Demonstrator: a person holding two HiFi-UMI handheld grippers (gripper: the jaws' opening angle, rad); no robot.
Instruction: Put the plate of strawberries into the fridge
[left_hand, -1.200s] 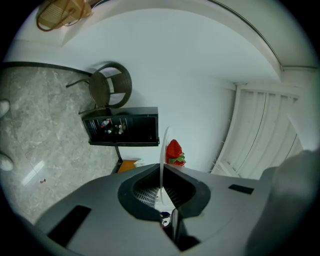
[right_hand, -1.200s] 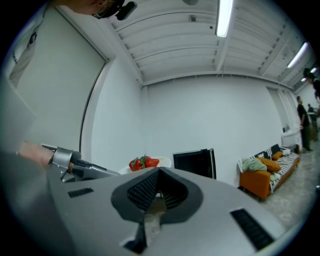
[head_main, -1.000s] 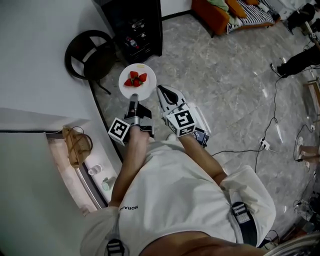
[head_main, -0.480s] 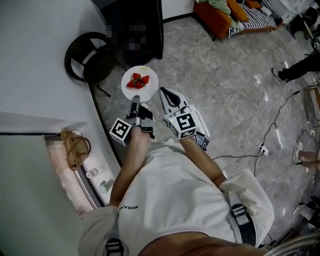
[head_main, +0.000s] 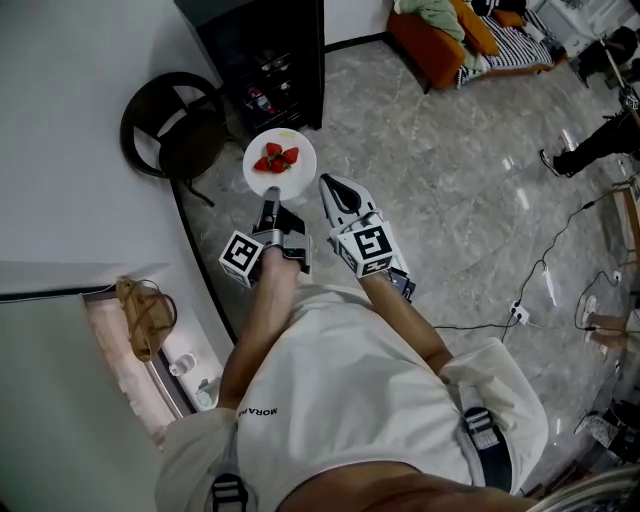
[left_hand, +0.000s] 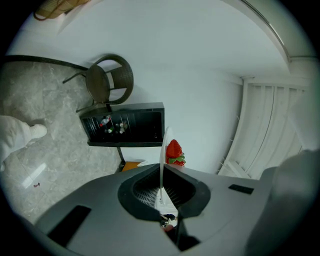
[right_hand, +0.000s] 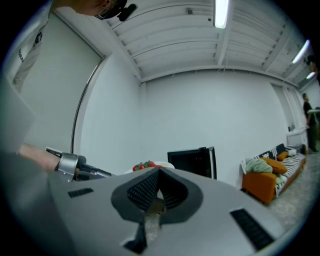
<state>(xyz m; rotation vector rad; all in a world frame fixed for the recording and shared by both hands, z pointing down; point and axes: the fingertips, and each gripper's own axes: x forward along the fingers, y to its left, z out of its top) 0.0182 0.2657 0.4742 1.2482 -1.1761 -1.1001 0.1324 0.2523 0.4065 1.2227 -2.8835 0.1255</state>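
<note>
A white plate (head_main: 283, 180) with a few red strawberries (head_main: 277, 158) hangs level over the marble floor, just short of a small black fridge (head_main: 270, 55) with bottles showing inside. My left gripper (head_main: 270, 197) is shut on the plate's near rim. In the left gripper view the plate (left_hand: 161, 160) stands edge-on between the jaws, one strawberry (left_hand: 173, 151) behind it and the fridge (left_hand: 125, 125) beyond. My right gripper (head_main: 331, 186) is beside the plate on its right, shut and holding nothing. The right gripper view shows the strawberries (right_hand: 145, 165) and the fridge (right_hand: 192, 161) ahead.
A round dark chair (head_main: 170, 125) stands left of the fridge against a curved white wall. An orange sofa (head_main: 440, 30) is at the back right. Cables and a power strip (head_main: 520, 310) lie on the floor at right. A woven bag (head_main: 145, 315) sits at lower left.
Both grippers and the plate have moved forward together toward the black fridge, which now lies a little nearer to the plate. The grip on the plate is unchanged.
</note>
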